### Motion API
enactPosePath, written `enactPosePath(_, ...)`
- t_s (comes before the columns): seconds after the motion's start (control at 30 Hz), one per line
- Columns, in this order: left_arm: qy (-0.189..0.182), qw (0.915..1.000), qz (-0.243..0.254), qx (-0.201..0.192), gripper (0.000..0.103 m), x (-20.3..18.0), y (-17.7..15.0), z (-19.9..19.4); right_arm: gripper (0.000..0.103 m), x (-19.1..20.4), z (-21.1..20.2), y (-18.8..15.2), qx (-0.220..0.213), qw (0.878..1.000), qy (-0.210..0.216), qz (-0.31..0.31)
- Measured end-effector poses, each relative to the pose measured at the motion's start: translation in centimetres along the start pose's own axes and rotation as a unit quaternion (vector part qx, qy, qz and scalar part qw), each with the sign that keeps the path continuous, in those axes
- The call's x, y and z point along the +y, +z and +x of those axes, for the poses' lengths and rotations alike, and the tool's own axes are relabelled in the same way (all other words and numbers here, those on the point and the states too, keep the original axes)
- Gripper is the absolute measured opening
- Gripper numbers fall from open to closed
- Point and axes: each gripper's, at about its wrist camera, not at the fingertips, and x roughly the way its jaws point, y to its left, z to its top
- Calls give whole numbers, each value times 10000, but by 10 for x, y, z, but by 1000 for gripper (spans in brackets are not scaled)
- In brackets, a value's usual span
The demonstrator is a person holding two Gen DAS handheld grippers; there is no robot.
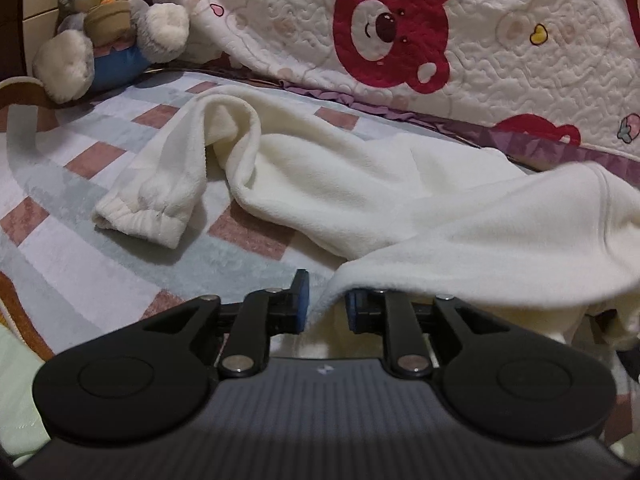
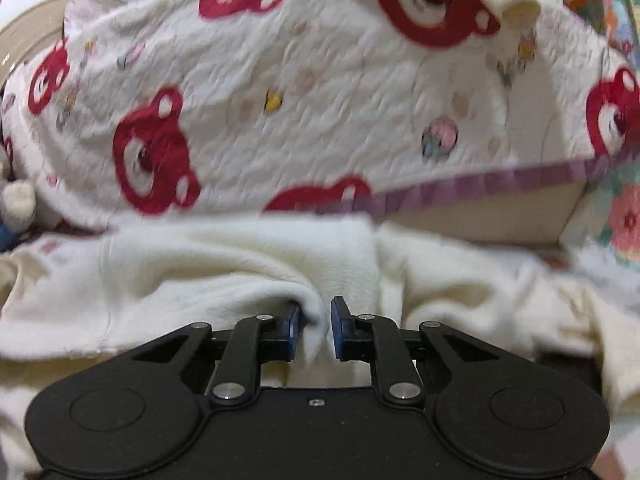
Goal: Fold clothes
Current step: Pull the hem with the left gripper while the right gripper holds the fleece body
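Note:
A cream fleece garment (image 1: pixel 320 184) lies crumpled on the bed, one cuffed sleeve (image 1: pixel 148 204) stretched out to the left. My left gripper (image 1: pixel 326 304) is closed on an edge of it; the fabric rises over the right blue pad (image 1: pixel 352 312) and lifts away to the right. In the right wrist view the same garment (image 2: pixel 224 264) bunches in front of my right gripper (image 2: pixel 316 320), which pinches a fold of it between its blue pads. That view is blurred.
A checked grey, white and pink bedspread (image 1: pixel 80 240) lies under the garment. Behind it is a white quilt with red bears (image 1: pixel 400 40) and a purple border. A plush rabbit (image 1: pixel 108 28) sits at the back left. A floral cloth (image 2: pixel 624 216) is on the right.

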Motion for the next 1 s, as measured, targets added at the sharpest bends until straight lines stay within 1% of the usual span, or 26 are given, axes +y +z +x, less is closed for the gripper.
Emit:
enactPosePath(0.03,3,10000,-39,11,32,1,0,1,18,-5,5,3,34,9999,99,32)
enactPosePath(0.1,21,9998,-187,32,34,6,0,1,18,-16,14,7,166,9992,329,128)
enactPosePath(0.13,30,9996,-266,43,36,9,0,2,22,-21,19,9,231,9986,444,175)
enactPosePath(0.17,21,9994,-353,53,36,12,0,2,31,-27,24,12,297,9977,559,223)
enactPosePath(0.2,15,9990,-436,65,36,15,0,2,32,-30,28,10,367,9969,656,215)
enactPosePath(0.23,11,9986,-517,77,36,18,0,3,39,-33,28,6,427,9961,743,197)
enactPosePath(0.27,7,9982,-592,93,36,20,-1,4,50,-35,28,2,483,9958,749,185)
enactPosePath(0.3,0,9976,-678,110,38,23,-1,4,55,-38,28,-3,540,9957,737,175)
enactPosePath(0.33,-20,9967,-806,124,41,27,-1,5,62,-39,28,-8,624,9951,748,173)
enactPosePath(0.37,-44,9954,-945,135,41,32,-1,6,63,-40,27,-14,715,9944,764,173)
enactPosePath(0.43,-117,9920,-1246,178,42,41,-1,7,63,-42,26,-26,897,9926,796,173)
enactPosePath(0.47,-215,9894,-1420,216,42,46,-3,9,61,-42,25,-30,917,9933,698,103)
enactPosePath(0.5,-326,9863,-1594,254,42,51,-4,10,61,-42,24,-33,920,9941,575,16)
enactPosePath(0.57,-523,9799,-1901,296,42,58,-6,12,62,-44,20,-32,845,9957,348,140)
enactPosePath(0.6,-588,9778,-1992,274,42,60,-6,12,62,-43,20,-32,860,9958,316,95)
enactPosePath(0.63,-648,9758,-2074,246,42,62,-6,11,59,-41,21,-31,888,9956,303,21)
enactPosePath(0.7,-694,9756,-2074,192,42,62,-4,9,53,-36,24,-32,1000,9944,322,-132)
enactPosePath(0.77,-688,9769,-2016,187,42,60,-3,8,34,-33,28,-35,1191,9916,409,-293)
enactPosePath(0.8,-680,9777,-1976,208,41,58,-3,8,32,-31,31,-36,1286,9900,452,-373)
enactPosePath(0.83,-669,9786,-1931,235,41,57,-3,8,25,-34,21,-32,1176,9912,405,-453)
enactPosePath(0.87,-662,9795,-1882,270,41,56,-3,8,15,-38,9,-26,1016,9928,337,-532)
enactPosePath(0.9,-682,9797,-1859,322,41,55,-3,7,8,-42,-3,-20,856,9941,269,-612)
enactPosePath(0.93,-751,9787,-1867,393,41,55,-4,6,5,-46,-15,-14,696,9950,200,-691)
enactPosePath(1.0,-1017,9743,-1928,569,41,52,-4,4,5,-54,-39,-2,375,9957,63,-849)
